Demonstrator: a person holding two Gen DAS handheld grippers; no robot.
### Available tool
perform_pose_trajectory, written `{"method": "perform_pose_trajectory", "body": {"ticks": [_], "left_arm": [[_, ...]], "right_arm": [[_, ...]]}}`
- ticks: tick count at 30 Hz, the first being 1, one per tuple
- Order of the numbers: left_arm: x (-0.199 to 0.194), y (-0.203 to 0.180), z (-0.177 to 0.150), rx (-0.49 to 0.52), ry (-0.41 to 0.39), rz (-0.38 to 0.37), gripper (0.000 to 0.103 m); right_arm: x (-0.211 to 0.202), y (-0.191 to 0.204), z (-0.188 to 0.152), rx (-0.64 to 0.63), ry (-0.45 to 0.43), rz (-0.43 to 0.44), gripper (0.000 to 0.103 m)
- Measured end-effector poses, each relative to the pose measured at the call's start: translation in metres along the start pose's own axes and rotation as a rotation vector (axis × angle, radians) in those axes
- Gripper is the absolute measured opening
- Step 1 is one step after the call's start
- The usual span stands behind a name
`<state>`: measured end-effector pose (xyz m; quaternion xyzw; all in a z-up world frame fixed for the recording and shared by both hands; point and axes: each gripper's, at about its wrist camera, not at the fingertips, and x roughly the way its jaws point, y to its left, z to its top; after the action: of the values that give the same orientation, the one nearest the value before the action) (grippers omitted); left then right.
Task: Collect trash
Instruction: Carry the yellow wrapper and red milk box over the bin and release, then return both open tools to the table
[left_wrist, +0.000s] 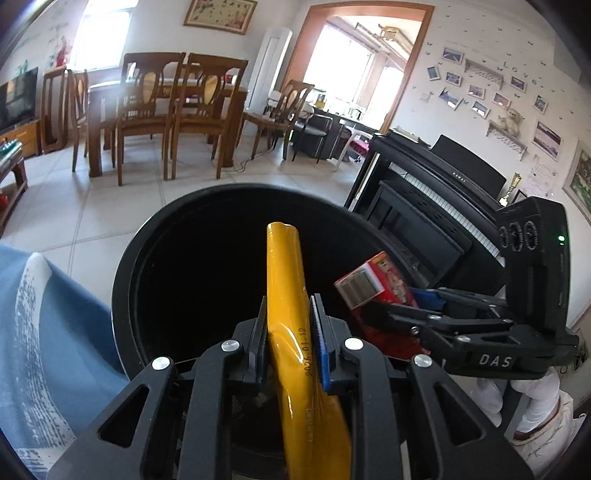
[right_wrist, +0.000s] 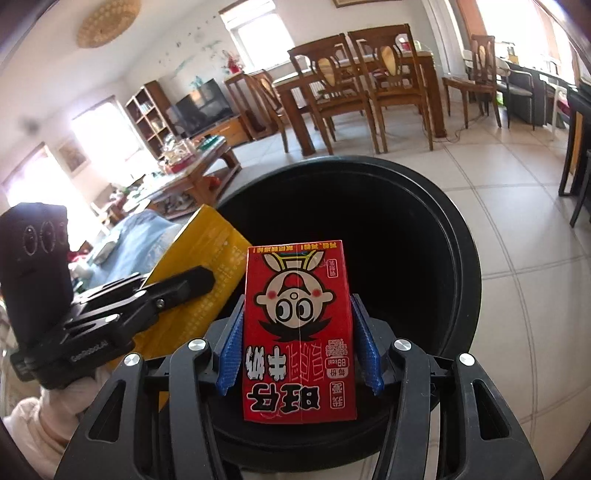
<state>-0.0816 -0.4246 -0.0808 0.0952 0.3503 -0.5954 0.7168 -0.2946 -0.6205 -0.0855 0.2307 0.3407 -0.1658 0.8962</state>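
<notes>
My left gripper (left_wrist: 288, 301) is shut on a yellow packet (left_wrist: 286, 280), held edge-on above the open black trash bin (left_wrist: 155, 229). My right gripper (right_wrist: 299, 299) is shut on a red milk carton (right_wrist: 299, 325) with a cartoon face, also above the bin's (right_wrist: 461, 251) dark mouth. In the left wrist view the right gripper (left_wrist: 399, 306) shows at the right with the red carton (left_wrist: 373, 280). In the right wrist view the left gripper (right_wrist: 184, 280) shows at the left, clamped on the yellow packet (right_wrist: 207, 251). The bin's inside is too dark to see.
The bin stands on a pale tiled floor (right_wrist: 517, 206). A blue cloth (left_wrist: 44, 317) lies to its left. A black digital piano (left_wrist: 436, 199) stands to the right. A wooden dining table with chairs (left_wrist: 162, 110) is behind, and a cluttered coffee table (right_wrist: 184, 170) farther left.
</notes>
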Motion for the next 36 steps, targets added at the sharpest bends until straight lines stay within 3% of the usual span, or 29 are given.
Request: {"method": "perform_pose_trajectory", "body": {"ticks": [5,7,9,10,19,21,23,26,30,36], "left_arm": [[0.003,-0.001,-0.002,-0.009,0.024,0.018,0.028],[0.004,-0.002,-0.002,-0.004,0.034,0.037,0.044],[0.003,-0.004,-0.001,0.001,0.028,0.048,0.067],[0.001,-0.005,-0.002,0.008,0.018,0.055,0.069],[-0.023,-0.005,0.0,0.01,-0.03,0.054,0.07],[-0.035,-0.004,0.001,0.009,-0.049,0.063,0.08],[-0.048,-0.004,0.0,0.013,-0.072,0.076,0.083],[-0.07,0.0,-0.005,0.012,-0.092,0.109,0.09],[-0.102,0.012,-0.015,-0.017,-0.112,0.154,0.098],[-0.165,0.046,-0.035,-0.081,-0.157,0.271,0.098]], "right_arm": [[0.007,0.003,0.004,-0.02,0.001,-0.026,0.053],[0.009,0.006,0.007,-0.027,0.002,-0.04,0.053],[0.011,0.007,0.006,-0.025,0.004,-0.043,0.053],[0.01,0.008,0.006,-0.024,0.005,-0.042,0.053],[0.01,0.014,0.009,-0.015,0.01,-0.037,0.061],[0.005,0.022,0.011,-0.023,-0.004,-0.03,0.067],[0.001,0.031,0.012,-0.033,-0.028,-0.022,0.078],[-0.002,0.054,0.016,-0.063,-0.064,0.015,0.082],[0.006,0.092,0.021,-0.117,-0.047,0.078,0.085],[0.034,0.175,0.019,-0.221,0.032,0.217,0.085]]}}
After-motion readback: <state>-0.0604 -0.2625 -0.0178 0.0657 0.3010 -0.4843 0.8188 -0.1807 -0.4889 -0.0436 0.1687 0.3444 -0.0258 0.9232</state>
